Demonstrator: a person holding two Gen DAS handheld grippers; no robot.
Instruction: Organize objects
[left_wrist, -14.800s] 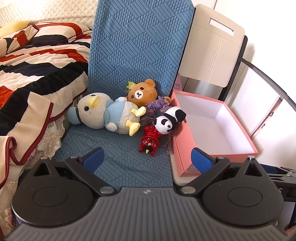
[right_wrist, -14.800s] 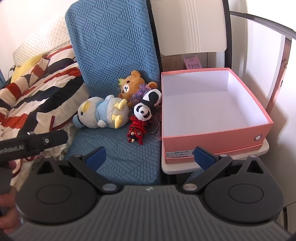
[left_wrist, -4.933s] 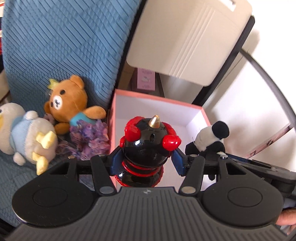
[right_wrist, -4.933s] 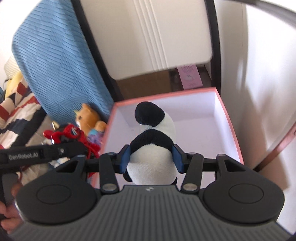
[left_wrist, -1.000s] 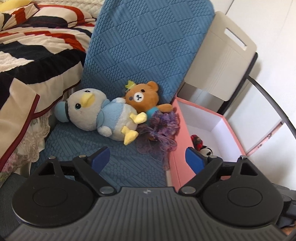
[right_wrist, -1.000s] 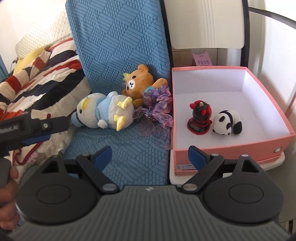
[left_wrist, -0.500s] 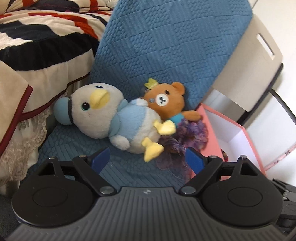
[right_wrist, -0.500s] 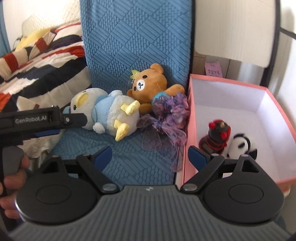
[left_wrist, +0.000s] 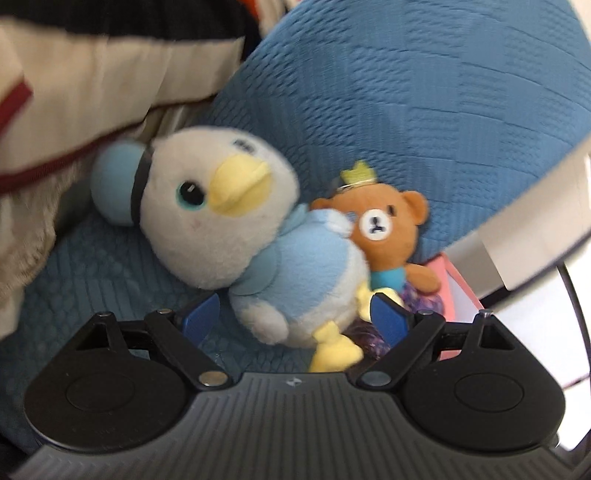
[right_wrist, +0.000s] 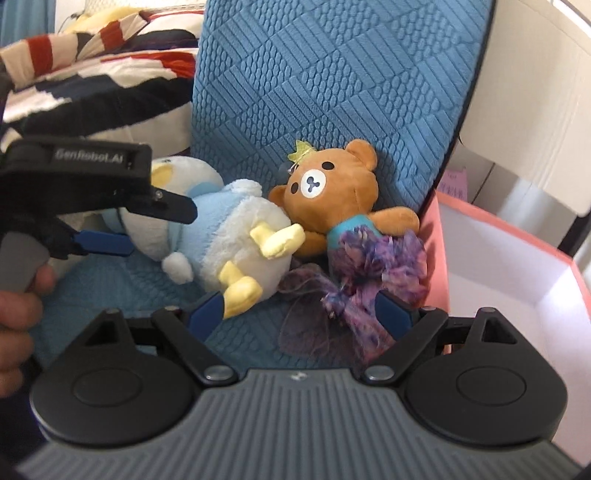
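Left gripper (left_wrist: 293, 317) spread wide, straddling penguin plush (left_wrist: 258, 254); body lying crosswise between pads. Right gripper (right_wrist: 299, 308) likewise spread, empty, nearer bear plush (right_wrist: 332, 195).

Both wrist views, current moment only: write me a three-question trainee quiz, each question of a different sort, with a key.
1. True or false: the left gripper is shut on the penguin plush.
2. Multiple choice: what lies nearest the right gripper, between its open fingers? A) the bear's purple skirt B) the striped blanket C) the pink box
3. Fill in: the bear plush leans against the blue ____.

Key
1. False: its fingers stand open on either side of the penguin's body, not clamped.
2. A
3. cushion
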